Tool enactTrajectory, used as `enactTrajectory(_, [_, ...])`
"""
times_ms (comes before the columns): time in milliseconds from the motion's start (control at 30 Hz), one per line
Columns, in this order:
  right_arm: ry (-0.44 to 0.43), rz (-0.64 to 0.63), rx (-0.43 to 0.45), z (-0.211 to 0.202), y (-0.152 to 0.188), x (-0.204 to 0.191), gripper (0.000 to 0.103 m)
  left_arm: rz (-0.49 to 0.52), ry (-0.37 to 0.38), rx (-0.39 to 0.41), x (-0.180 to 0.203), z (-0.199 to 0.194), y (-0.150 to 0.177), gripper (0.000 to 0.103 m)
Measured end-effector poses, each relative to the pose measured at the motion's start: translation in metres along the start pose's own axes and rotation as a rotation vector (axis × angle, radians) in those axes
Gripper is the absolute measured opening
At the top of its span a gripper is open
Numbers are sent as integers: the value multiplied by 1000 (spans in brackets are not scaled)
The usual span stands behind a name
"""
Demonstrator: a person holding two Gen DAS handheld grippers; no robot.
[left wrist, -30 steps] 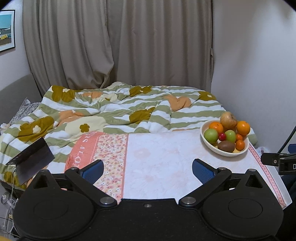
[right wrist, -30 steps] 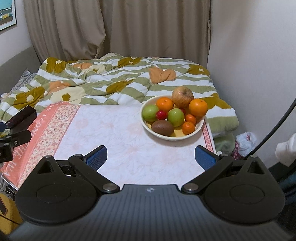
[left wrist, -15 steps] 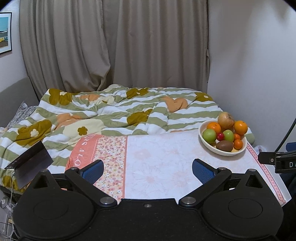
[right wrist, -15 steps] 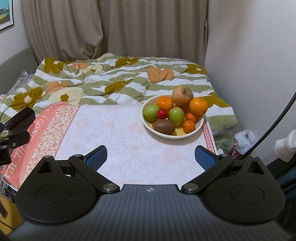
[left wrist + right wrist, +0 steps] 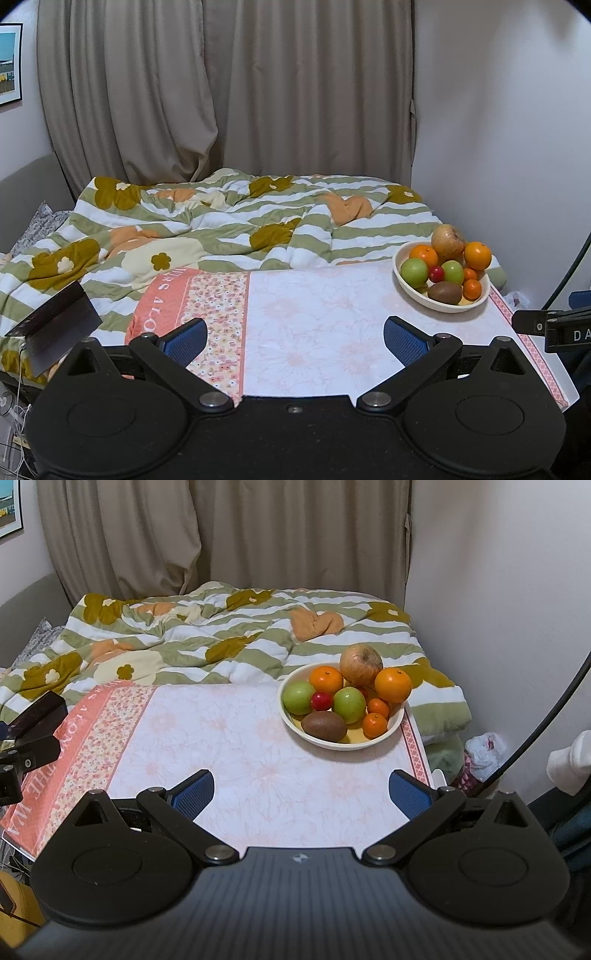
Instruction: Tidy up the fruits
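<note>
A cream bowl (image 5: pixel 395 726) of fruit stands at the table's far right corner; it also shows in the left wrist view (image 5: pixel 406 286). It holds two green apples (image 5: pixel 298 697), a brown kiwi (image 5: pixel 324 725), a small red fruit (image 5: pixel 321 700), oranges (image 5: pixel 393 684), small tangerines (image 5: pixel 374 724) and a tan pomegranate (image 5: pixel 361 664). My right gripper (image 5: pixel 301 793) is open and empty above the near table edge, short of the bowl. My left gripper (image 5: pixel 293 336) is open and empty, left of the bowl.
The table carries a pink floral cloth (image 5: pixel 317 317) with an orange band at its left. A bed with a green striped flowered duvet (image 5: pixel 229 229) lies behind. A white wall (image 5: pixel 498 609) is at the right, curtains (image 5: pixel 221 92) at the back. A plastic bag (image 5: pixel 484 751) lies beside the table.
Both views have tilted up slightly; the bowl sits a little lower in each. Both grippers stay open and empty.
</note>
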State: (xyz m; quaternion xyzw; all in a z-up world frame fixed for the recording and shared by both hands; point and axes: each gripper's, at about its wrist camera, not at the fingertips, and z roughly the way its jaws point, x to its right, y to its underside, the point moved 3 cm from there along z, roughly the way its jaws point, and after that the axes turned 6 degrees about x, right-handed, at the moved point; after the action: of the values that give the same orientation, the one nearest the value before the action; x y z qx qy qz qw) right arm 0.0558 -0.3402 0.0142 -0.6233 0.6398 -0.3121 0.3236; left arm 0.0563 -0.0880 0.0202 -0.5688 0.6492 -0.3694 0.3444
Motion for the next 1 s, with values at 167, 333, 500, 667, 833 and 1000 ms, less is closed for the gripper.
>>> enactTrajectory(167, [0,-2,0,0,0,0,103,0,-2,-1,0,1,0,103])
enactTrajectory(333, [-1,-3,-2,1,2,0,103,-1,-3,-5,-1,2,0,103])
enactTrajectory(500, [1,-2,-6,2,3,-2,103,-2,-3,-5,-1,2,1,103])
enactTrajectory(667, [3,-2,-8,2,5,-3,103,-2,-3,-7,-1,2,1,103])
enactTrajectory(833, [2,-3,-9,2,4,-2,103,-3,-6,-11,-2,4,3,103])
enactTrajectory(1000, [2,-3,-11,4,6,-3,103,17,-34,-2,-1,3,4,103])
